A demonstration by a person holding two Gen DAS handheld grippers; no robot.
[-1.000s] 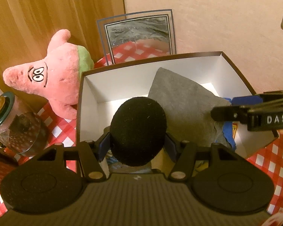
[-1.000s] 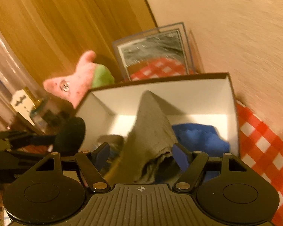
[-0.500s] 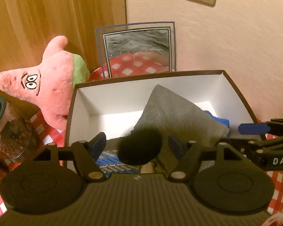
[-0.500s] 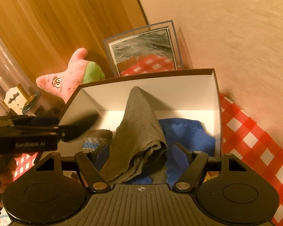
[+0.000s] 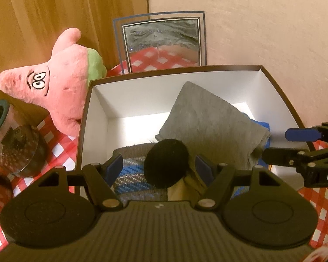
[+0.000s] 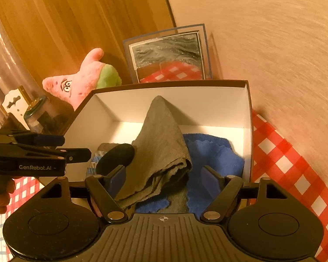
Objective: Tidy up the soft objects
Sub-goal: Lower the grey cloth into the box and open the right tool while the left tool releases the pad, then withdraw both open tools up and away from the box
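Observation:
An open box, brown outside and white inside, stands on a red checked cloth. In it a grey cloth rises in a peak over a blue towel. A black fuzzy ball rests on a striped knitted piece. My left gripper hovers open over the ball, with a gap on each side. My right gripper is open at the box's near right; the grey cloth lies loosely between its fingers. In the left wrist view the right gripper ends at the cloth's edge.
A pink star plush with green shorts leans outside the box's left wall. A glass jar stands at the far left. A framed picture leans on the wall behind the box. A hand holds the left gripper.
The black ball was pinched high between my left pads; the jaws have widened and it now lies low in the box. My right gripper has drawn back from the grey cloth.

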